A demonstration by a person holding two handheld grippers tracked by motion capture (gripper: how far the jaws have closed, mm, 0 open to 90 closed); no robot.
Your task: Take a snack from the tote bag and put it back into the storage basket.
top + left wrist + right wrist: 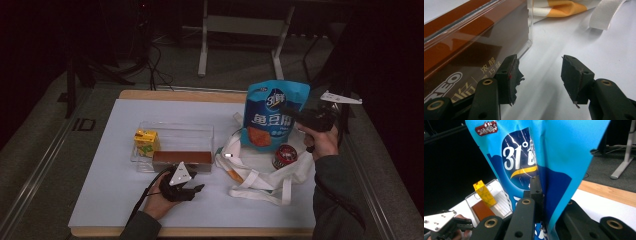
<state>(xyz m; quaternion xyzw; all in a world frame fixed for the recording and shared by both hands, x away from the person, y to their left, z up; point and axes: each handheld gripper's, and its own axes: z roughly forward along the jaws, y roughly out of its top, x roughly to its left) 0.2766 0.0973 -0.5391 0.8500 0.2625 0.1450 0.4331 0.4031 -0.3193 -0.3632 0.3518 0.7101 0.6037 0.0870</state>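
My right gripper (pixel 295 114) is shut on the edge of a blue snack bag (pixel 272 112), which hangs upright above a white tote bag (pixel 255 172). In the right gripper view the jaws pinch a fold of the blue bag (pixel 541 152) around (pixel 549 195). My left gripper (pixel 197 189) rests low on the table, open, with nothing between its jaws (pixel 539 75). Its left fingertip (pixel 509 75) is right beside a brown box (pixel 461 55) that lies in a clear tray (pixel 175 131). A yellow carton (pixel 146 141) stands in that tray's left end.
A round red-lidded tin (pixel 285 155) lies on the tote bag. The tote's strap (pixel 604 15) trails onto the white table top (pixel 125 190). A wooden rim (pixel 175 95) runs along the far edge, with a desk frame (pixel 240 25) on the floor beyond.
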